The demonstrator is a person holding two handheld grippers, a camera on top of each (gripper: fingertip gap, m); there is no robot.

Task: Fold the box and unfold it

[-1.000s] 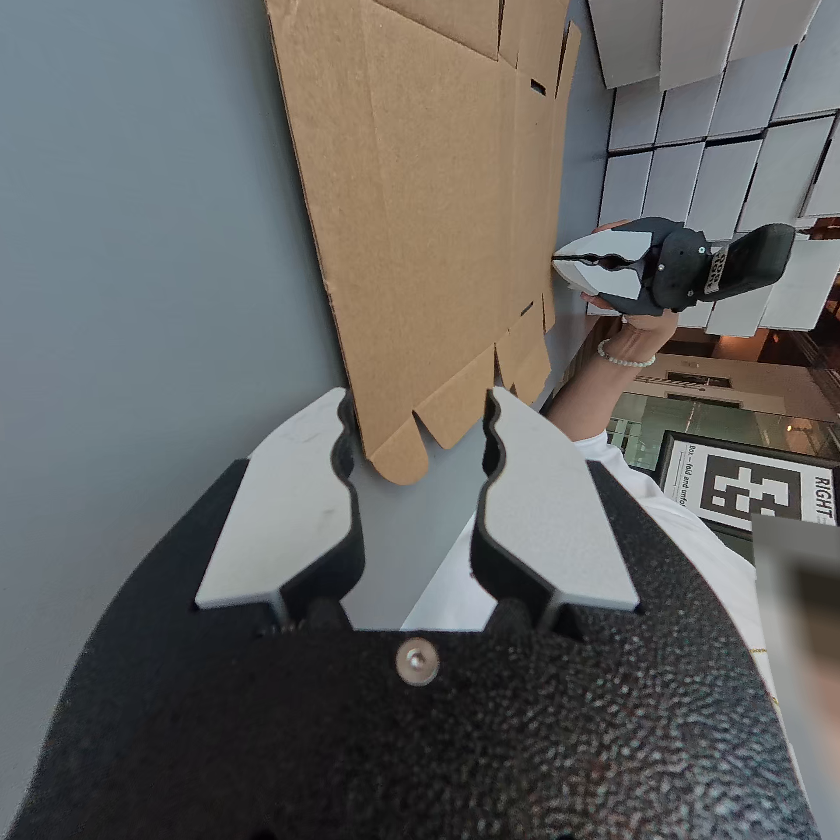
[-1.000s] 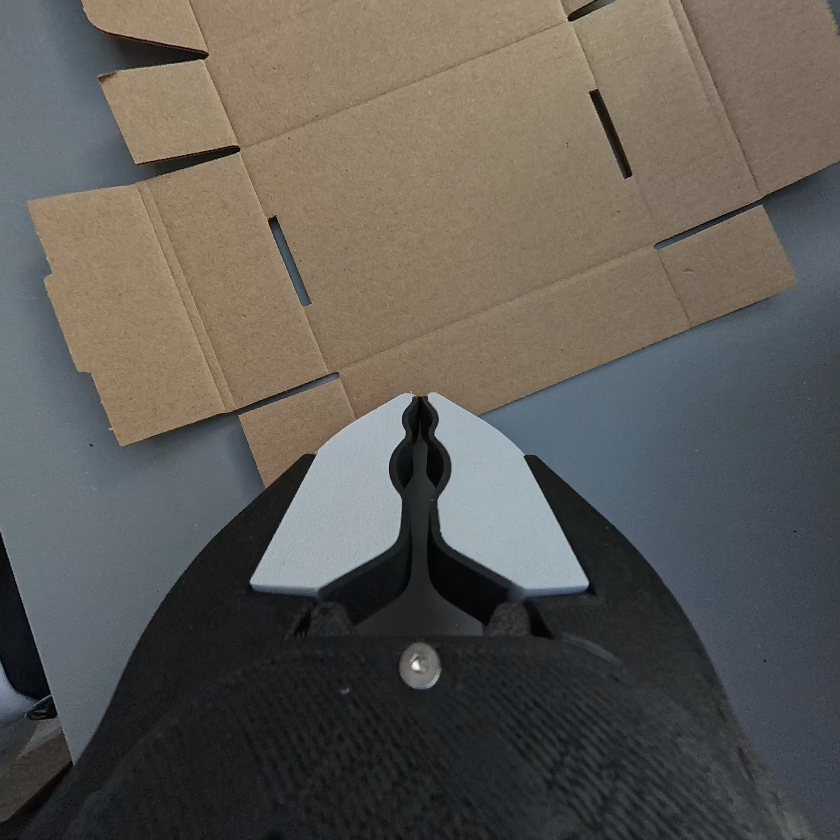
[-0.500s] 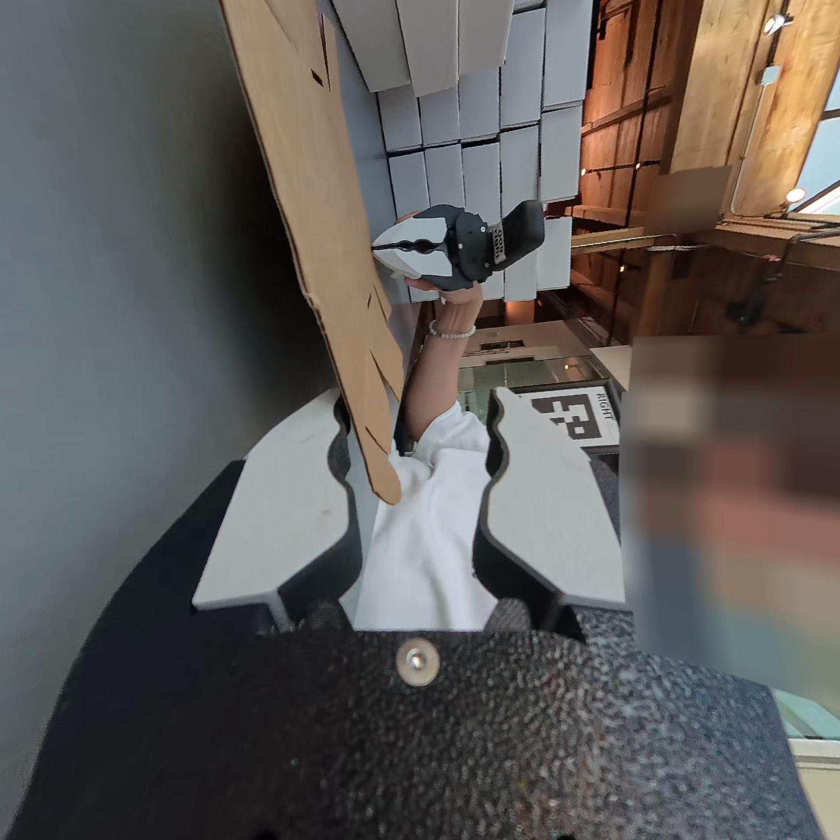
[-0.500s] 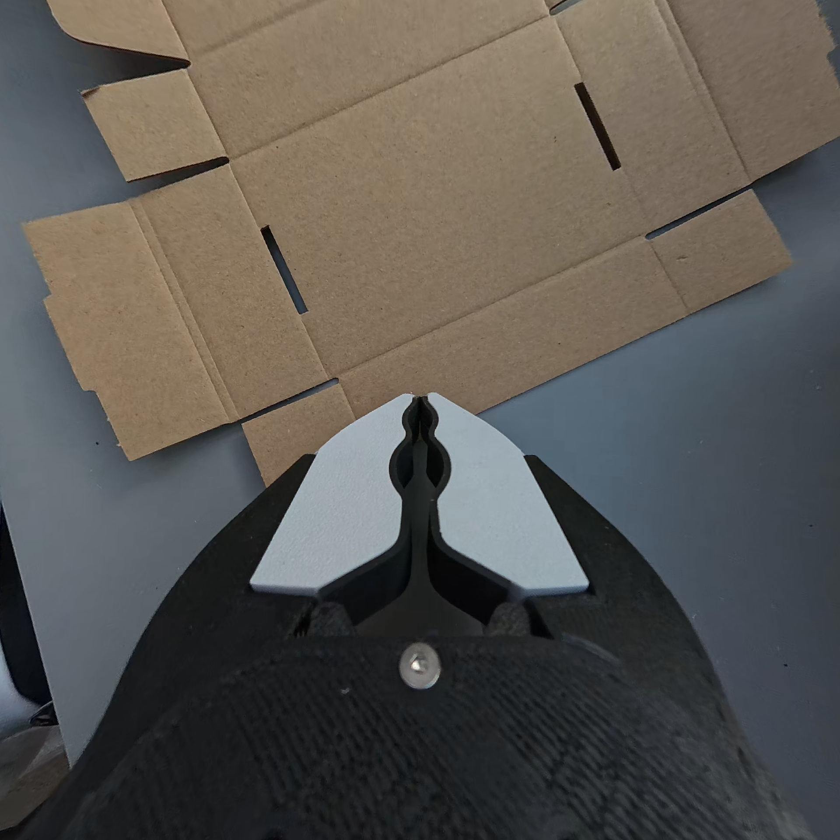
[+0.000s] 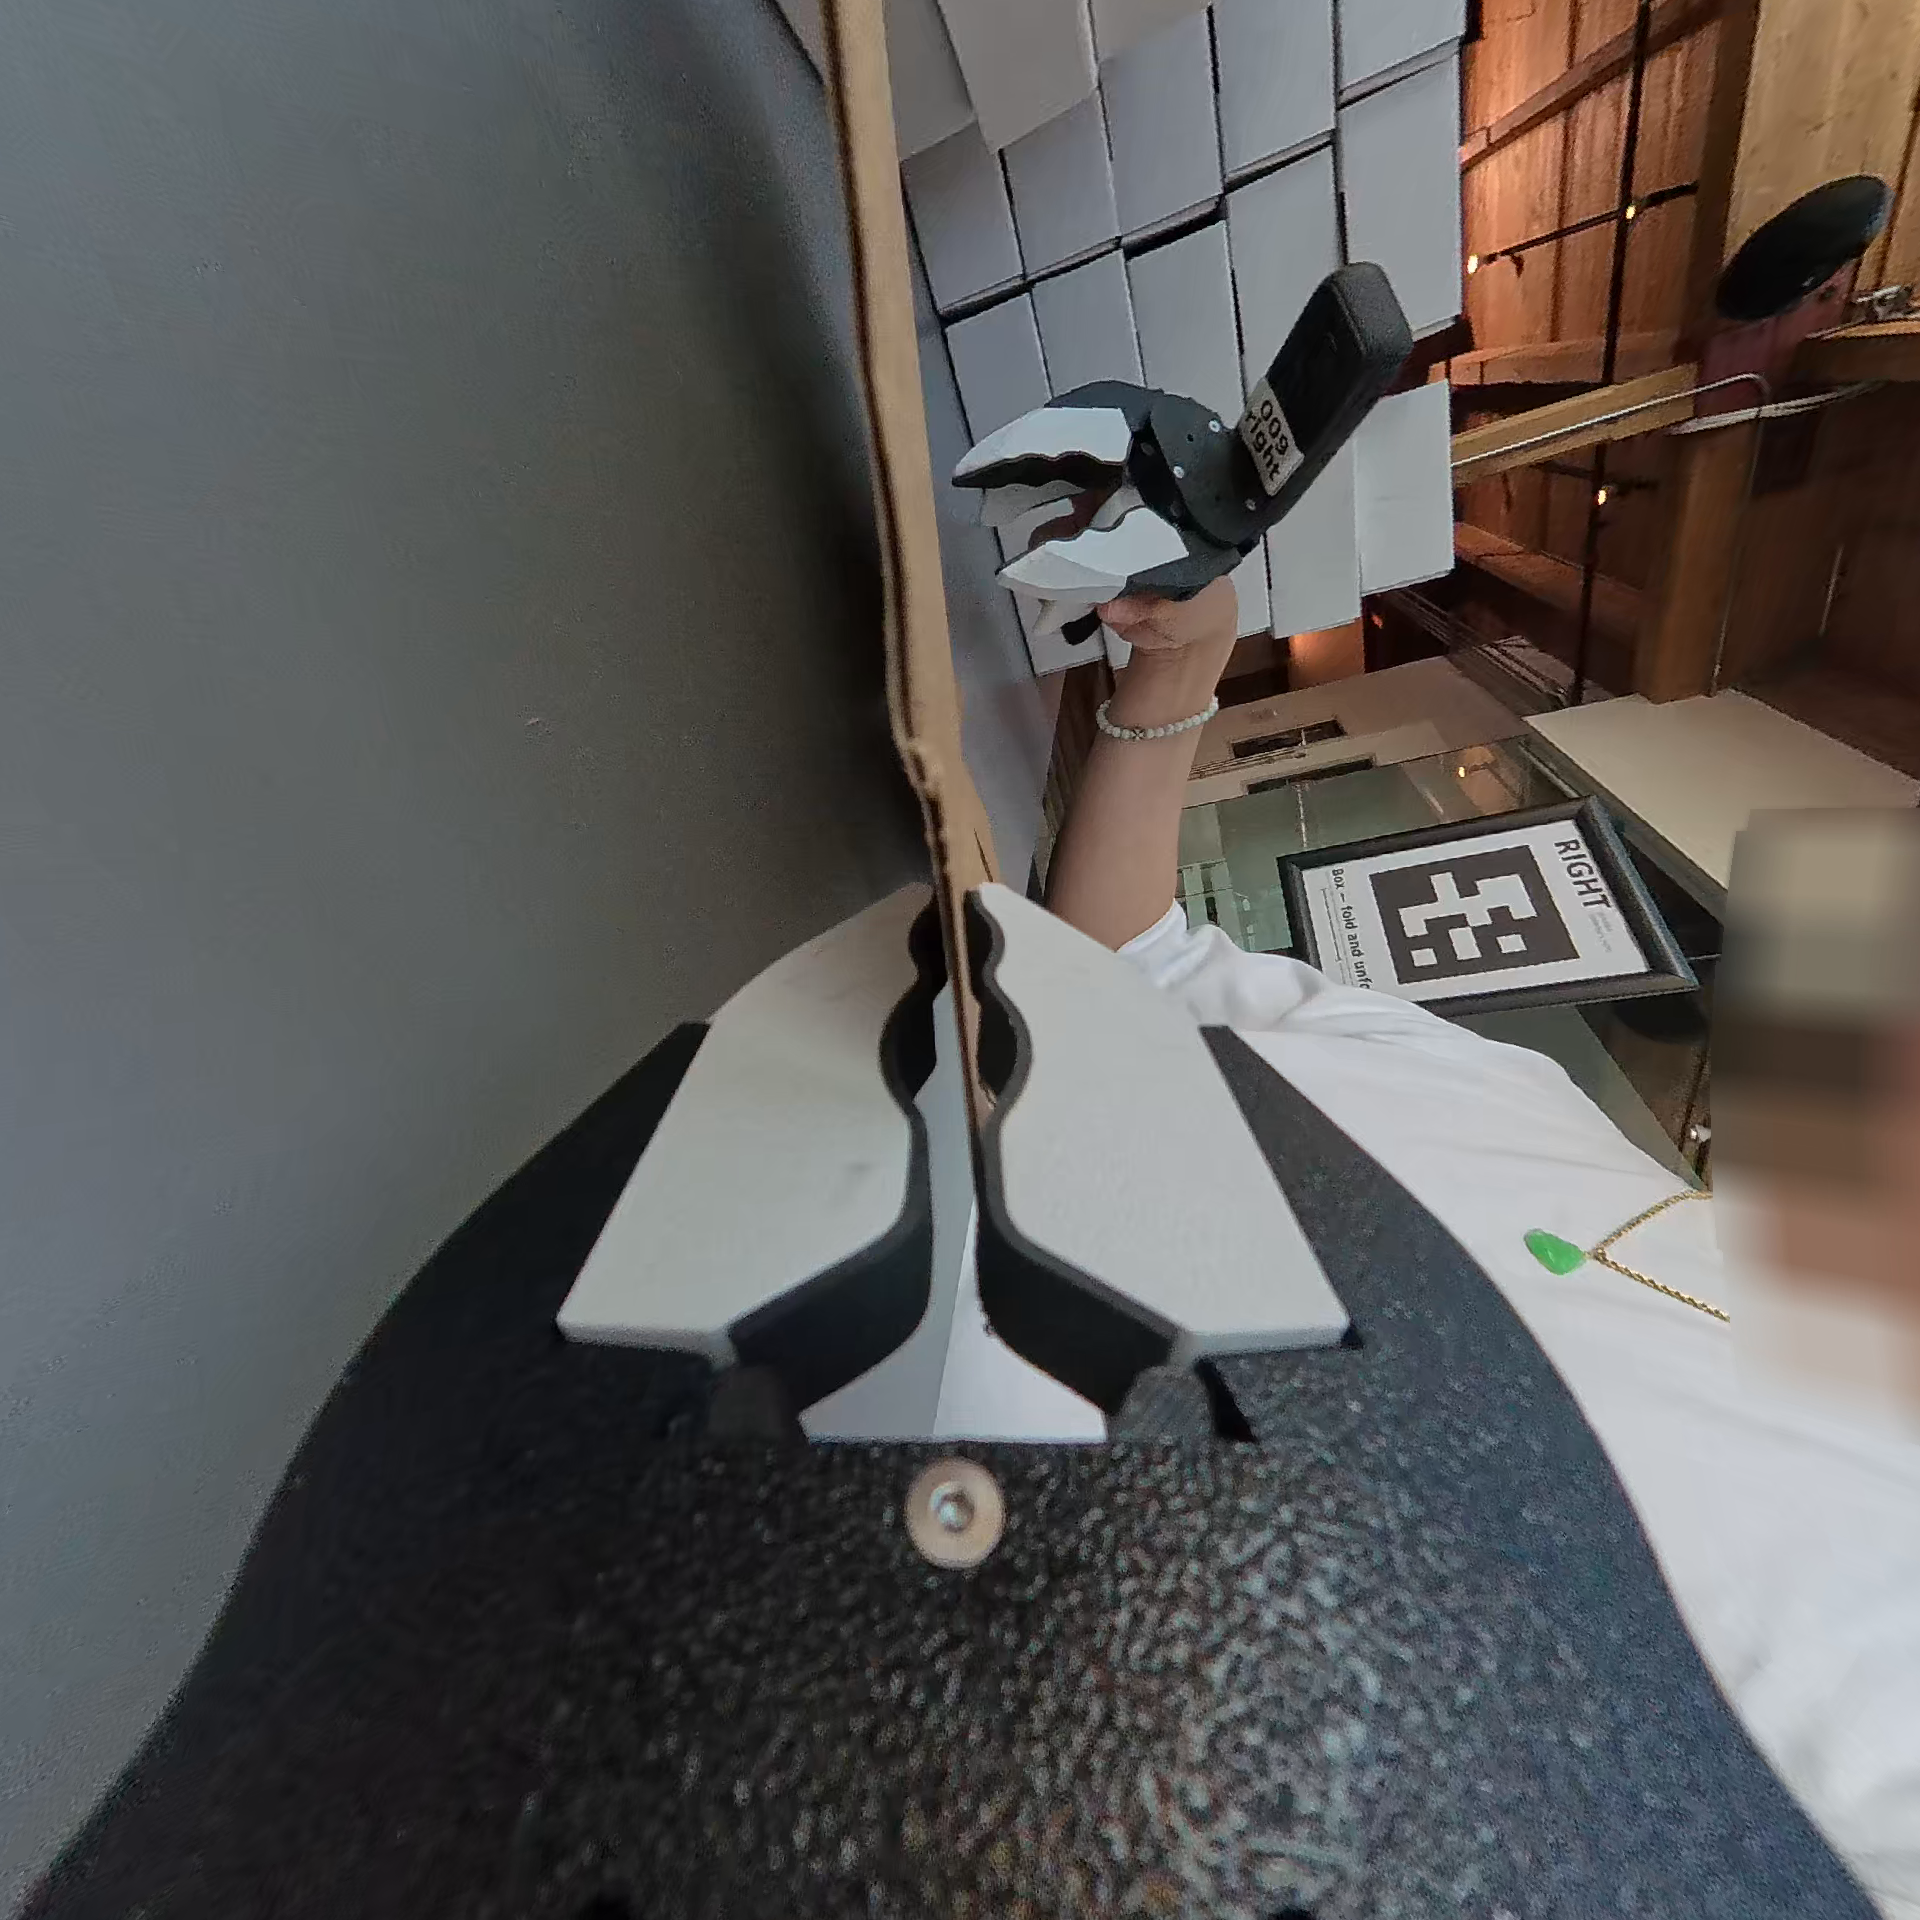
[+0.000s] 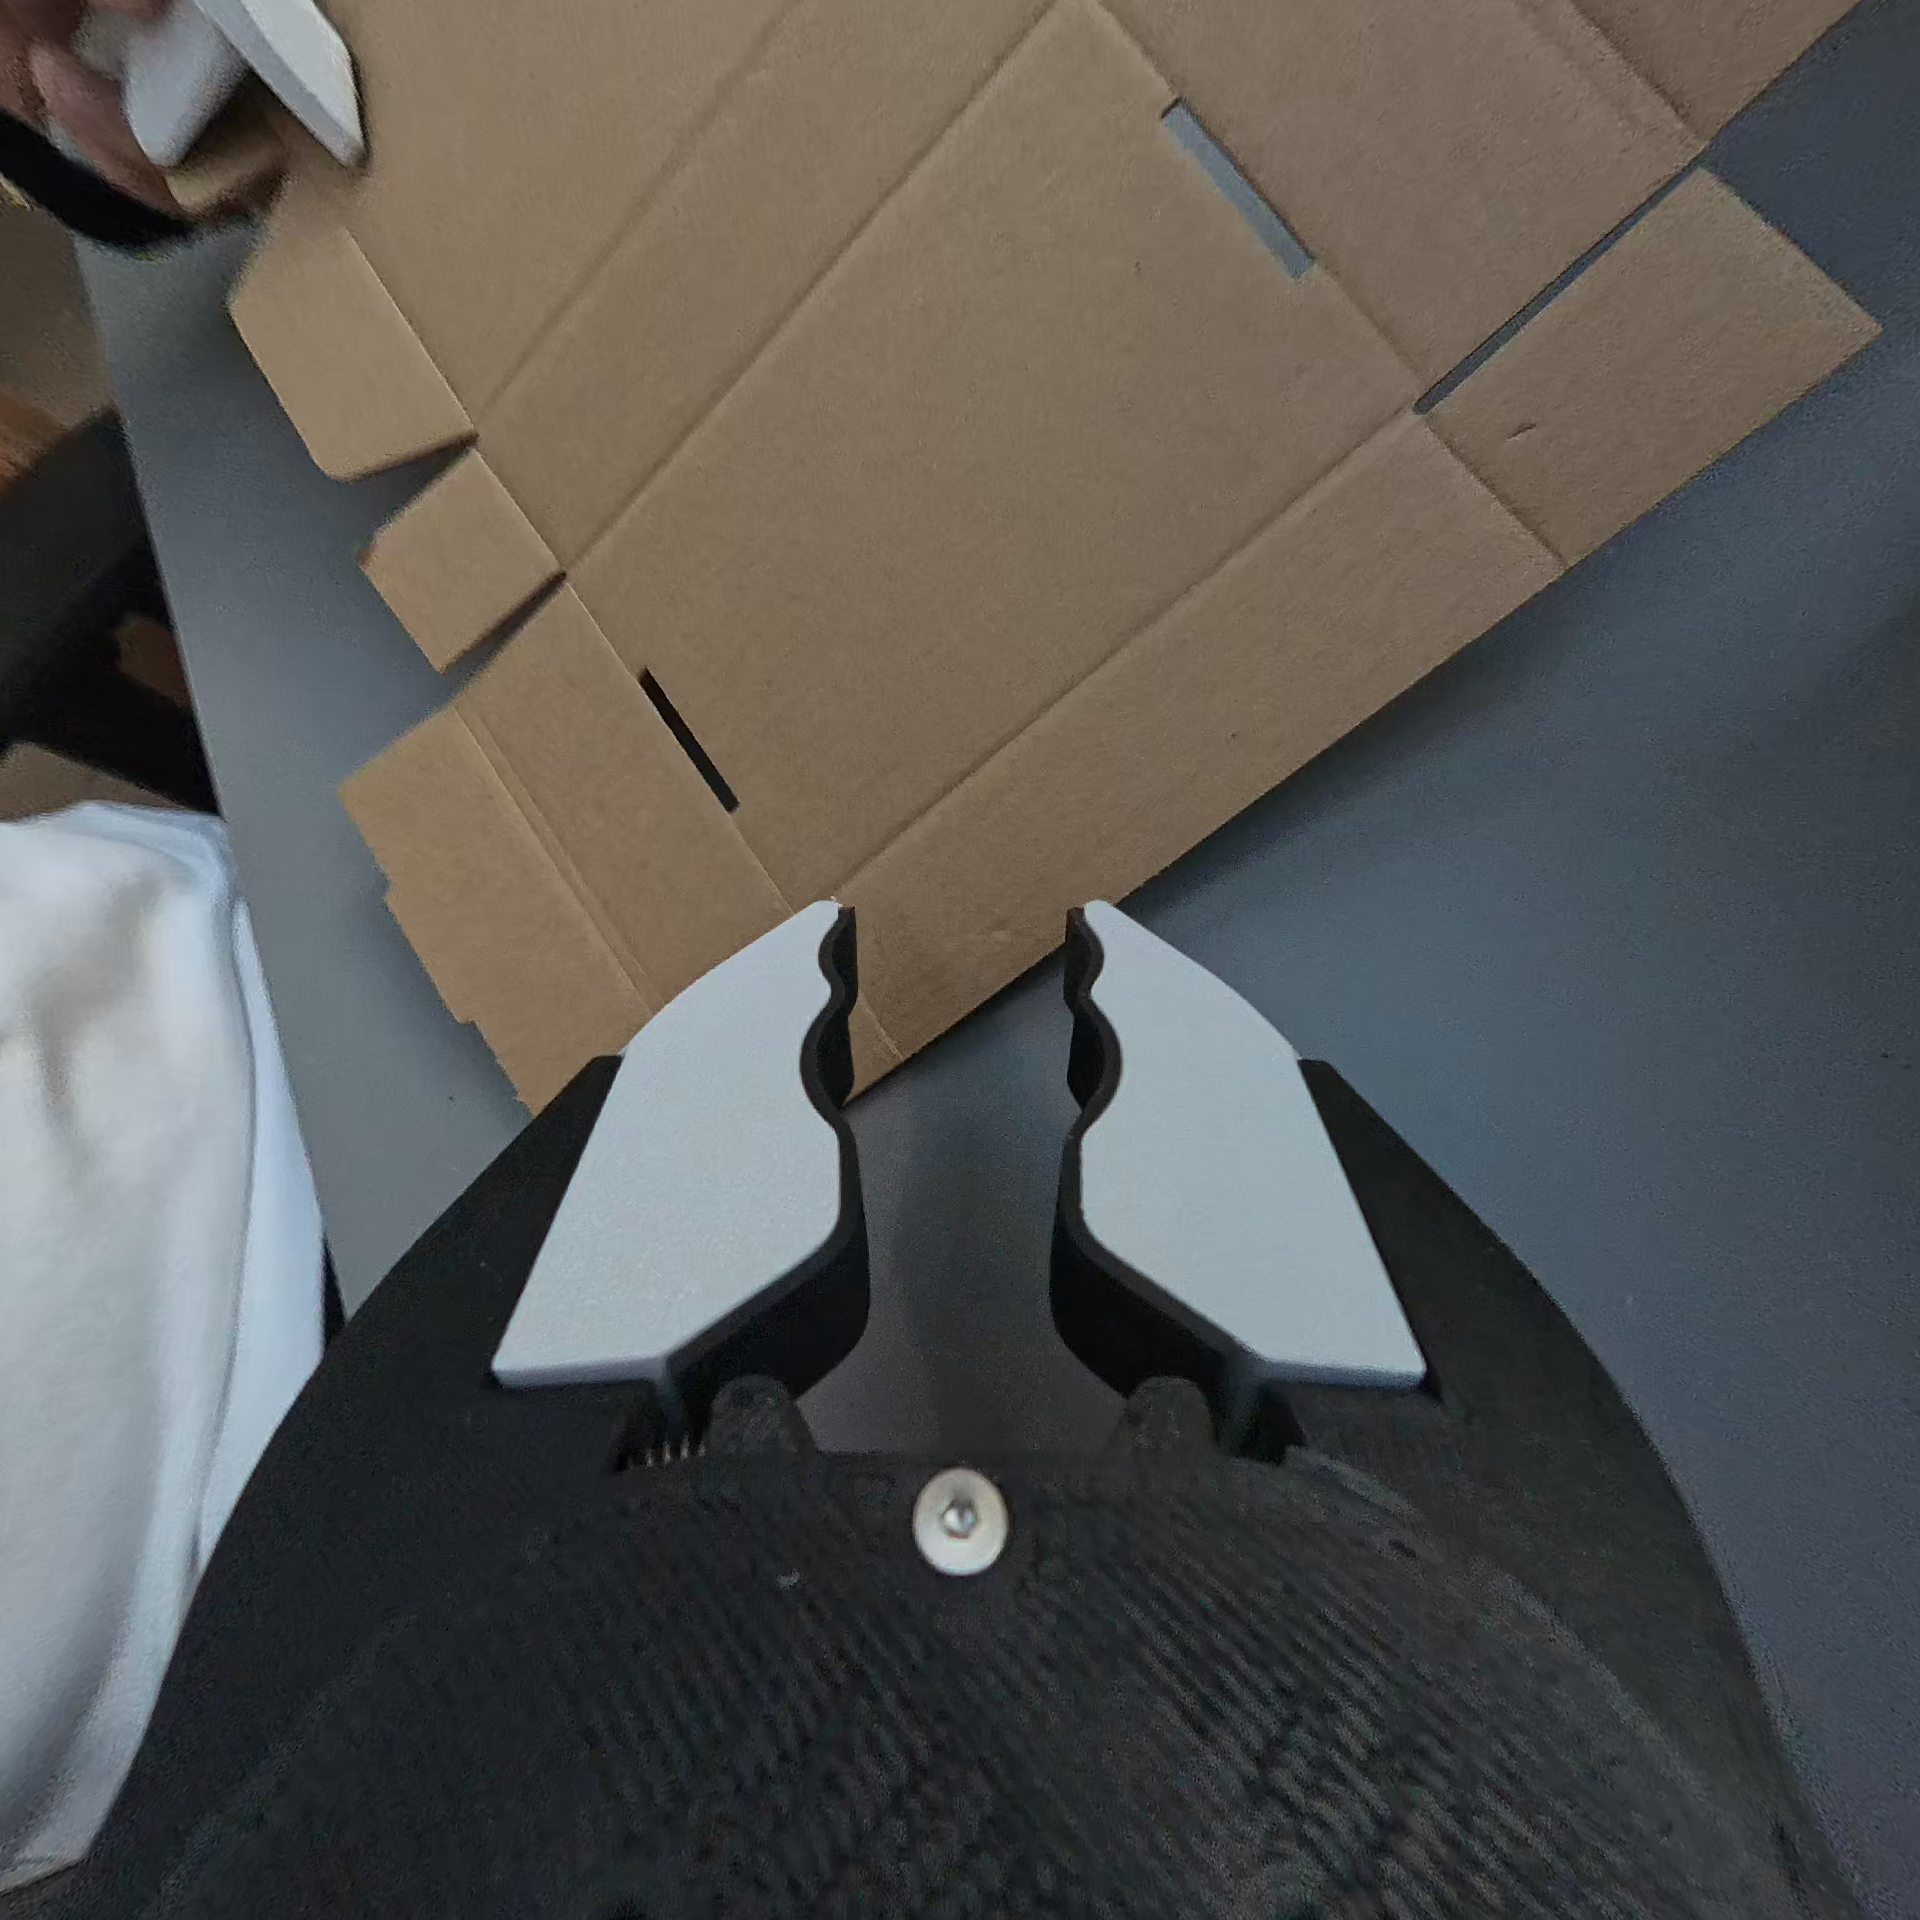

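The flat, unfolded brown cardboard box (image 6: 987, 468) lies on the grey table (image 6: 1558, 935), its creases and slots showing. In the left wrist view I see it edge-on (image 5: 883, 416). My left gripper (image 5: 956, 904) is shut on the edge of a corner flap; it also shows at the top left of the right wrist view (image 6: 301, 104). My right gripper (image 6: 961, 920) is open and empty, hovering over the near long edge of the box. It also shows in the left wrist view (image 5: 982, 509), held a little off the cardboard.
The grey table (image 5: 416, 623) fills the left side. A framed black-and-white marker sign (image 5: 1475, 920) and a wall of white panels (image 5: 1247, 208) stand beyond it. The person's white sleeve (image 6: 104, 1039) is at the left.
My left gripper has shut on the box's corner flap. My right gripper has opened. The box now lies at a different angle in the right wrist view.
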